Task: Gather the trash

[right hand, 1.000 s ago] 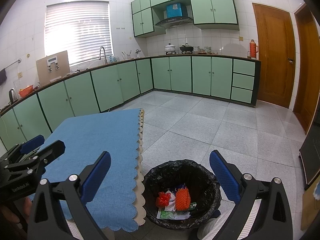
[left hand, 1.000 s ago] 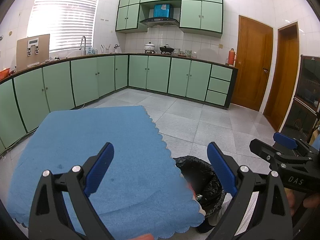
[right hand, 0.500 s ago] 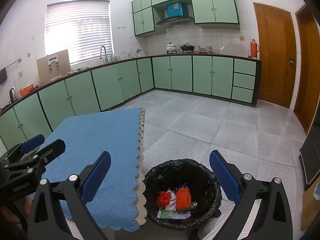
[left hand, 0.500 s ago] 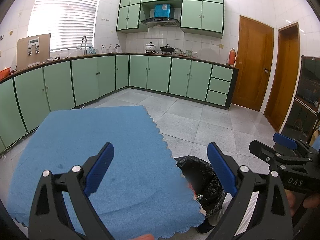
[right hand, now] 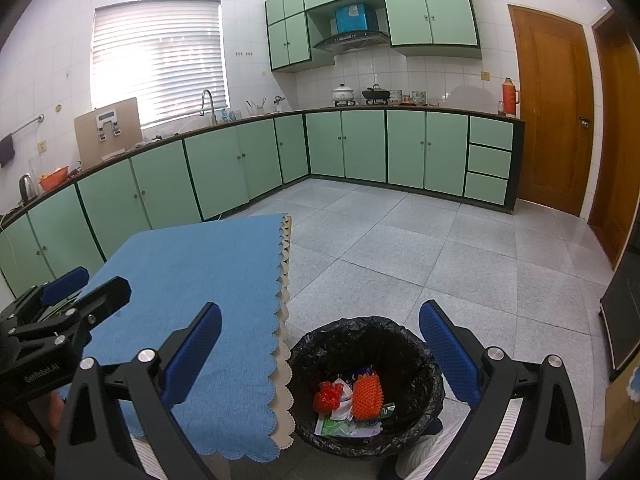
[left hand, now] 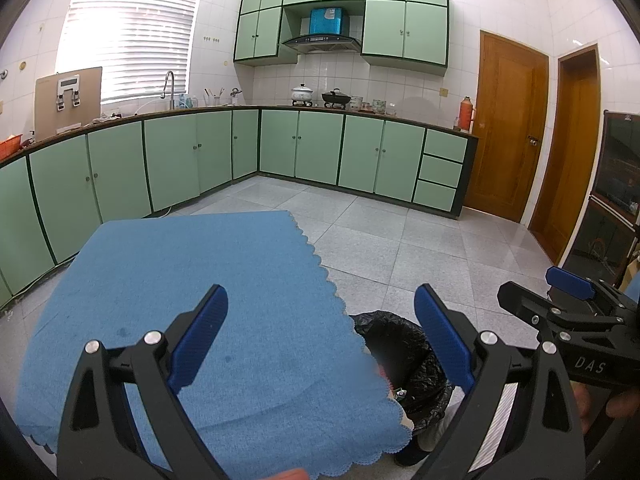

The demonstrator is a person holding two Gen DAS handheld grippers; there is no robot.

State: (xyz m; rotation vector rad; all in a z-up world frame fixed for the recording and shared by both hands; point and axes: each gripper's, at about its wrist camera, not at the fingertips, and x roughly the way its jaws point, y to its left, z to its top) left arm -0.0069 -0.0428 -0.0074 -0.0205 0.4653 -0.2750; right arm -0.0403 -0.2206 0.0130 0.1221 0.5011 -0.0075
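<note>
A bin with a black liner (right hand: 366, 388) stands on the floor beside the table, partly hidden by the cloth in the left wrist view (left hand: 404, 356). Inside lie an orange mesh ball (right hand: 367, 395), a red crumpled wrapper (right hand: 329, 396) and white and green packaging (right hand: 340, 424). My right gripper (right hand: 320, 348) is open and empty above the bin; it also shows at the right edge of the left wrist view (left hand: 568, 300). My left gripper (left hand: 320, 332) is open and empty over the blue tablecloth (left hand: 192, 300); it also shows in the right wrist view (right hand: 84, 292).
The table with the blue scalloped cloth (right hand: 200, 280) stands left of the bin. Green cabinets (left hand: 320, 148) run along the far walls with a sink, pots and a red flask on the counter. Two wooden doors (left hand: 508, 128) are at the right. Grey tiled floor (right hand: 440, 256) lies beyond.
</note>
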